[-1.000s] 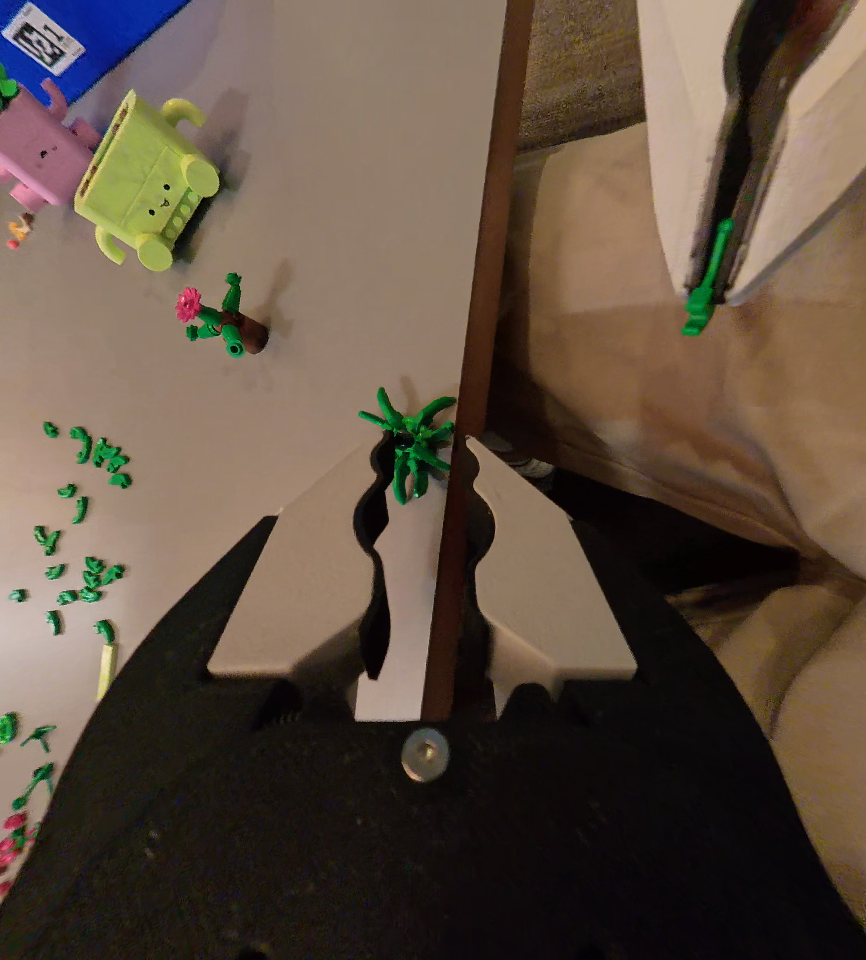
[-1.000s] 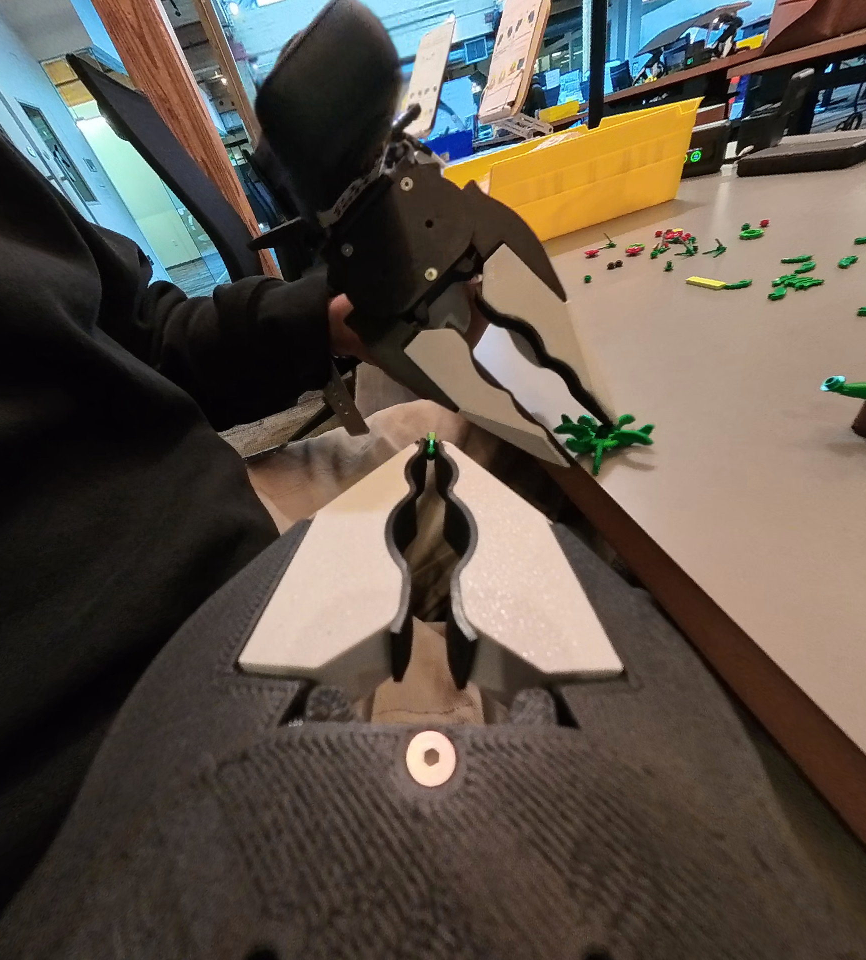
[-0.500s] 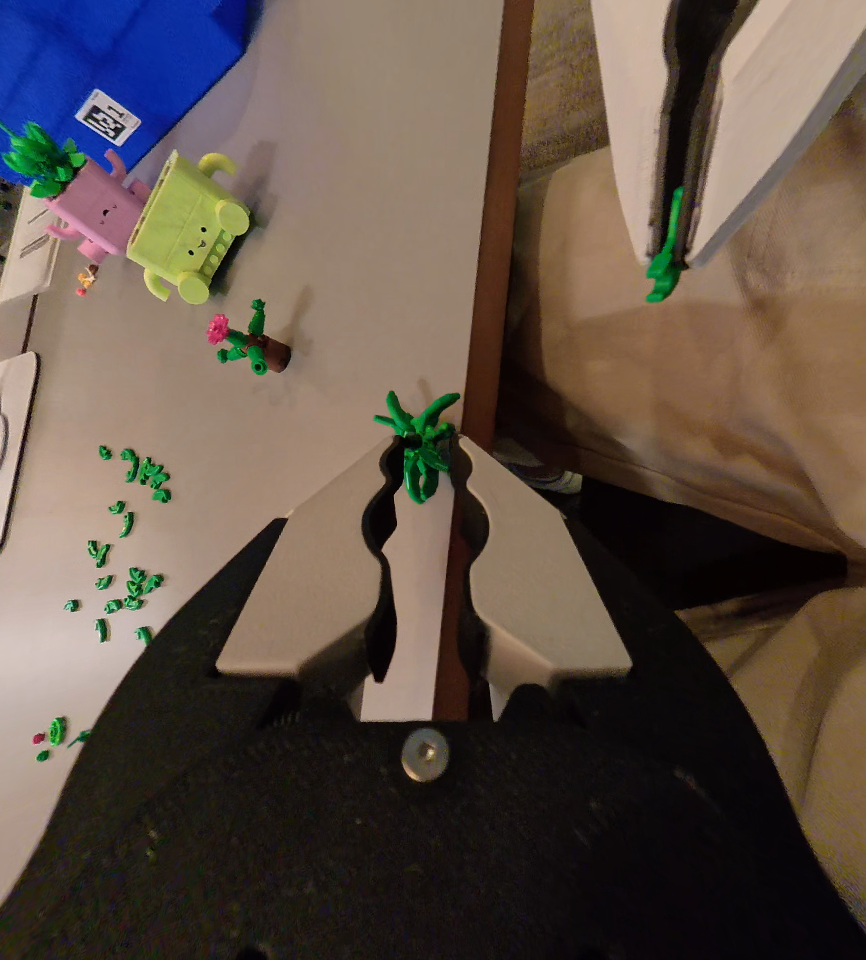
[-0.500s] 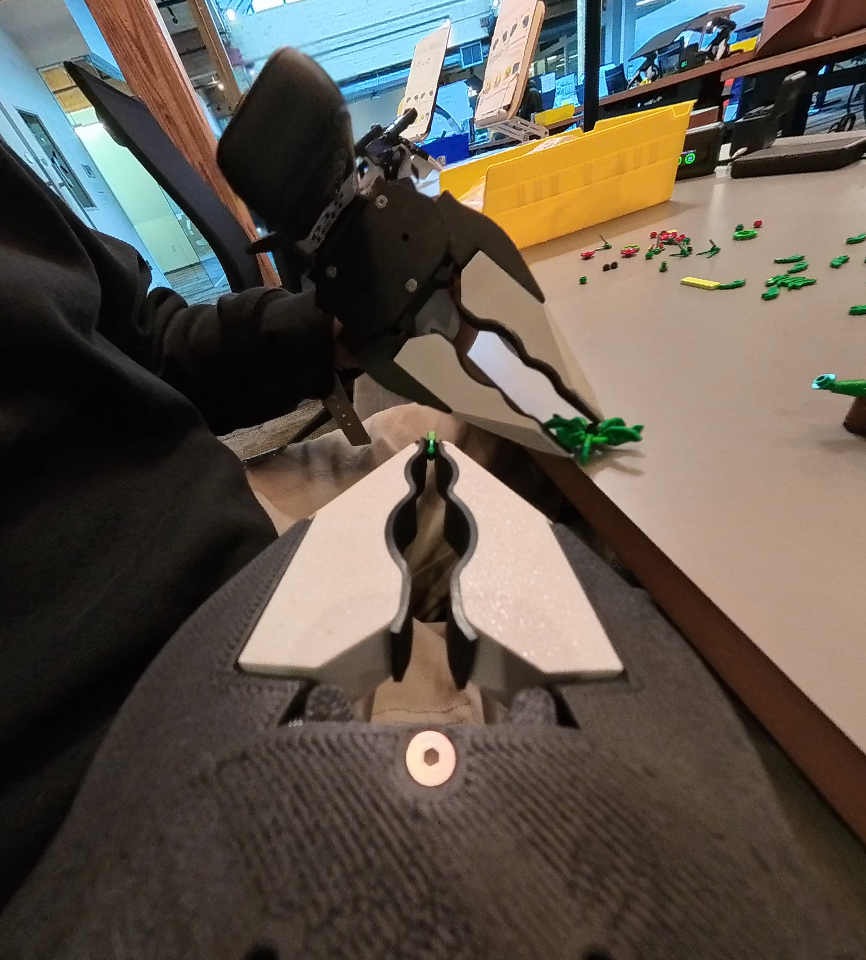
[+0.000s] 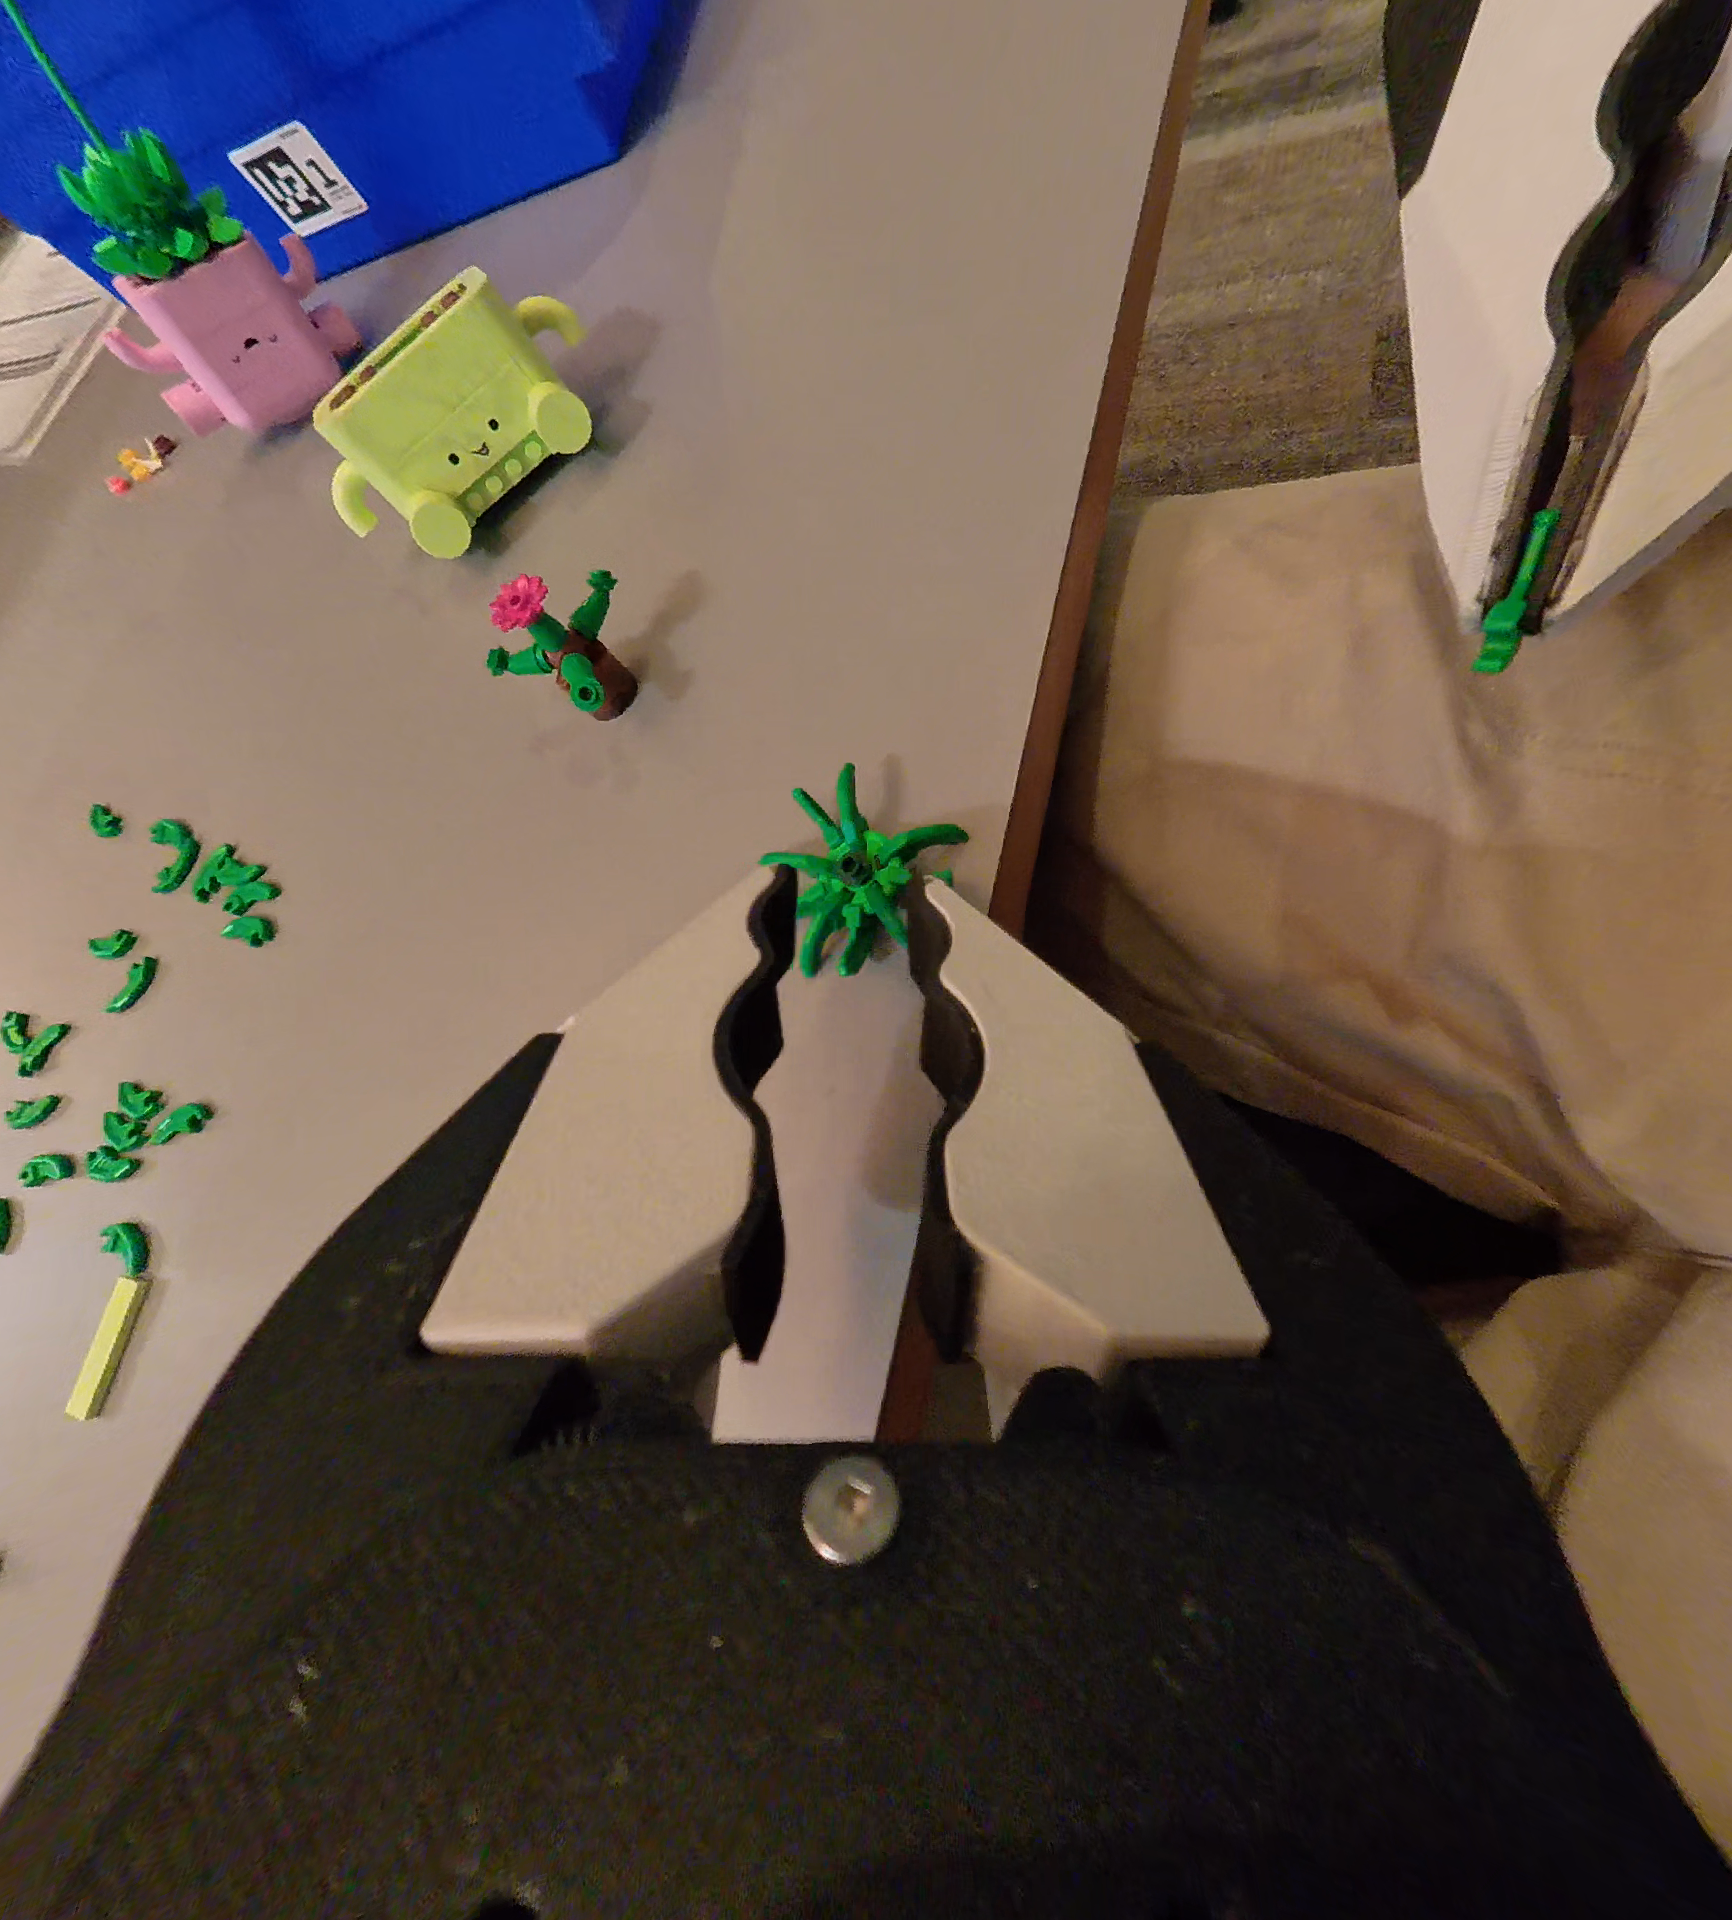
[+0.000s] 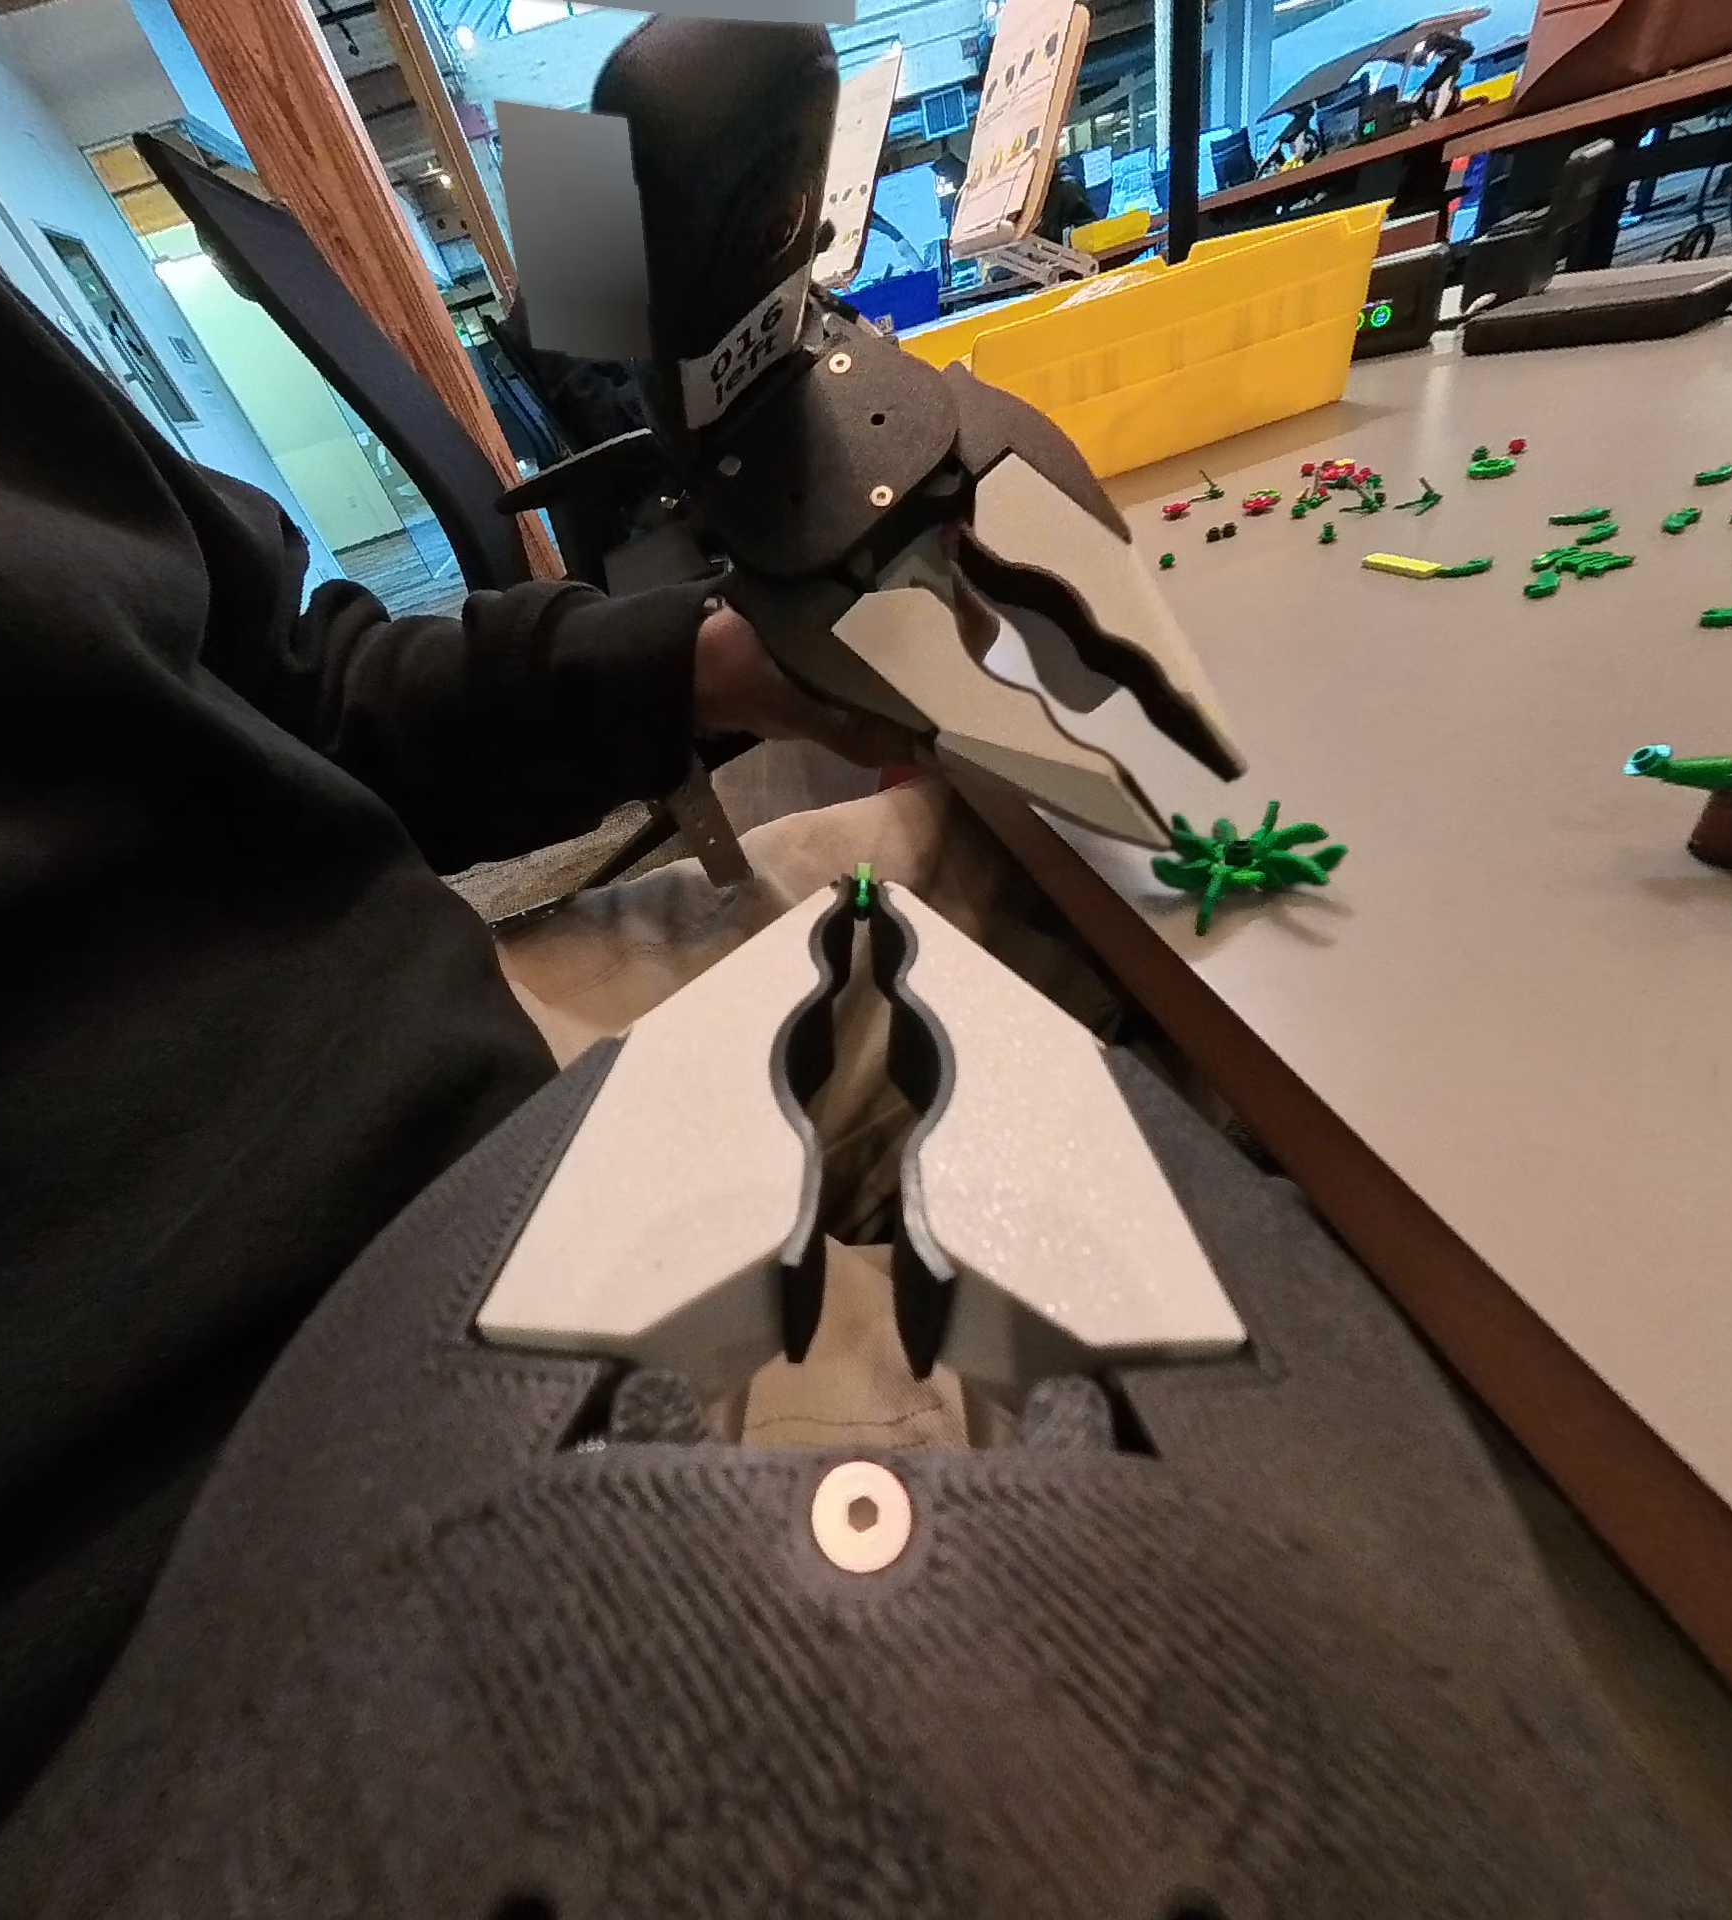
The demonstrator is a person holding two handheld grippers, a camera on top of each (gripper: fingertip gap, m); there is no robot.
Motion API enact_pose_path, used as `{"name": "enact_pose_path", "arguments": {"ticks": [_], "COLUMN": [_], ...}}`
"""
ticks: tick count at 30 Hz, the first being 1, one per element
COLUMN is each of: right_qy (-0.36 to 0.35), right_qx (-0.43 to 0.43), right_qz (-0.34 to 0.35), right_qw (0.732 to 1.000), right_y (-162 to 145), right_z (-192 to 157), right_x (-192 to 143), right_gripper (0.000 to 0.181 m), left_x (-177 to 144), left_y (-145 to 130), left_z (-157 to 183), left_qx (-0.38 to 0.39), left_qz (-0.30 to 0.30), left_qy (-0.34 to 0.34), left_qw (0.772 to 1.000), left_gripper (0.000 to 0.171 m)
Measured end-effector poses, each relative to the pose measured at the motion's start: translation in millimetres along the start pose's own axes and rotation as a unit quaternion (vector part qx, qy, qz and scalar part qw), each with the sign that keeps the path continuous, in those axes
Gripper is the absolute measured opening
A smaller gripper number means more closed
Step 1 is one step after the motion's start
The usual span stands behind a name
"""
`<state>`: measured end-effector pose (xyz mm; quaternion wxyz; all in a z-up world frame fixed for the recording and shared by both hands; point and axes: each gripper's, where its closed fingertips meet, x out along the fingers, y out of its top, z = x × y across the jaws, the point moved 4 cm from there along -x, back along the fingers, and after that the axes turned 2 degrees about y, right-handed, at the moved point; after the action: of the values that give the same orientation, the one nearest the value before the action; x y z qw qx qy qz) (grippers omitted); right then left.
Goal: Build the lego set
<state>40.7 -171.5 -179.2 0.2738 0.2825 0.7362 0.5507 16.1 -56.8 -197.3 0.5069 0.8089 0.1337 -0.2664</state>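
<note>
A green spiky leaf piece [image 5: 846, 831] lies on the grey table [image 5: 841, 312] close to its brown near edge. My left gripper [image 5: 851, 891] is open, its tips either side of that piece; in the right wrist view [image 6: 1197, 802] its lower tip touches the piece [image 6: 1246, 862]. My right gripper [image 6: 860, 902] is shut on a small green stem piece [image 6: 860, 881] and is held off the table over the person's lap. It also shows in the left wrist view [image 5: 1514, 608], with the stem [image 5: 1496, 644] sticking out of its tips.
A brown stump with a pink flower [image 5: 566, 644], a yellow-green pot figure [image 5: 446, 405] and a pink pot figure [image 5: 228, 332] stand farther back. Loose green leaf pieces [image 5: 114, 1039] and a yellow bar [image 5: 109, 1345] lie left. A blue bin [image 5: 374, 73] and a yellow bin [image 6: 1174, 343] stand behind. My right fingertips sit around 10 cm from my left ones. To the yellow-green pot figure [image 5: 446, 405]: left tips about 20 cm, right tips about 25 cm.
My left gripper has tilted more steeply over the spiky leaf piece, which now sits between its tips. My right gripper has kept the stem and barely moved.
</note>
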Motion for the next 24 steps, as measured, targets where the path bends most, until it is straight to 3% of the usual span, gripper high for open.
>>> {"name": "enact_pose_path", "arguments": {"ticks": [5,12,18,22,24], "right_qy": [0.001,0.002,0.005,0.003,0.002], "right_qx": [0.001,0.001,0.003,0.003,0.004], "right_qz": [0.000,-0.001,-0.001,0.000,0.000], "right_qw": [1.000,1.000,1.000,1.000,1.000], "right_y": [-0.2,-0.3,-0.6,-0.4,-0.2], "right_z": [0.0,-0.2,-0.8,0.0,0.3], "right_x": [-0.3,-0.3,0.0,-0.4,-0.8], "right_gripper": [0.002,0.002,0.002,0.002,0.002], "left_x": [4.9,14.5,16.5,10.2,9.2], "left_y": [-0.9,-1.4,-4.4,-1.4,-1.8], "left_z": [8.7,14.3,13.1,19.9,21.6], "left_qx": [0.034,0.045,0.060,0.098,0.121], "left_qz": [-0.004,-0.025,-0.042,-0.031,-0.032], "left_qy": [-0.011,-0.022,-0.011,-0.007,0.007], "left_qw": [0.999,0.998,0.997,0.995,0.992], "left_gripper": [0.042,0.047,0.041,0.019,0.018]}}
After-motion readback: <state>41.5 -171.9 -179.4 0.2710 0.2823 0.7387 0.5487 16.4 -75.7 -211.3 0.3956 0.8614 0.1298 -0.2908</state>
